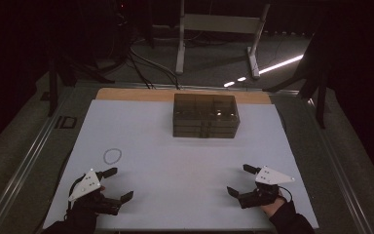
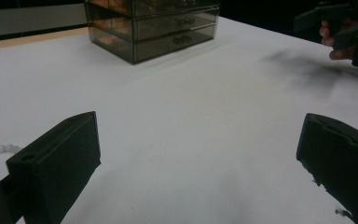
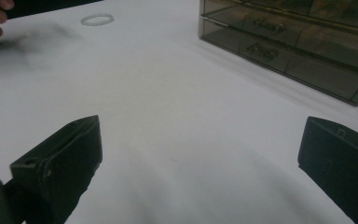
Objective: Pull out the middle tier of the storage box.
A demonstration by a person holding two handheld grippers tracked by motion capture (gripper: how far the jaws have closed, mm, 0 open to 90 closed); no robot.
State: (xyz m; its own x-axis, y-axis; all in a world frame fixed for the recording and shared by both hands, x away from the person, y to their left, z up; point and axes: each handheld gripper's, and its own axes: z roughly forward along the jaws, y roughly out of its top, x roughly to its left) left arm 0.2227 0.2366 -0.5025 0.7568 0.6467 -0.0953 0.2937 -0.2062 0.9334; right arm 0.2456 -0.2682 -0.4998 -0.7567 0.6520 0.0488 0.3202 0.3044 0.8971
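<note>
Both grippers at rest, jaws spread, bracelet lying on the white table.

The left gripper (image 1: 117, 184) sits at the near left of the table (image 1: 185, 161), jaws wide apart with nothing between them. The right gripper (image 1: 240, 179) sits at the near right, jaws likewise wide apart and holding nothing. A small white bead bracelet (image 1: 112, 156) lies flat on the table just beyond the left gripper, apart from its jaws; in the left gripper view a few beads show beside the left-hand jaw. A smoked clear drawer box (image 1: 204, 116) stands at the far middle of the table, drawers closed, well apart from both grippers and from the bracelet.
</note>
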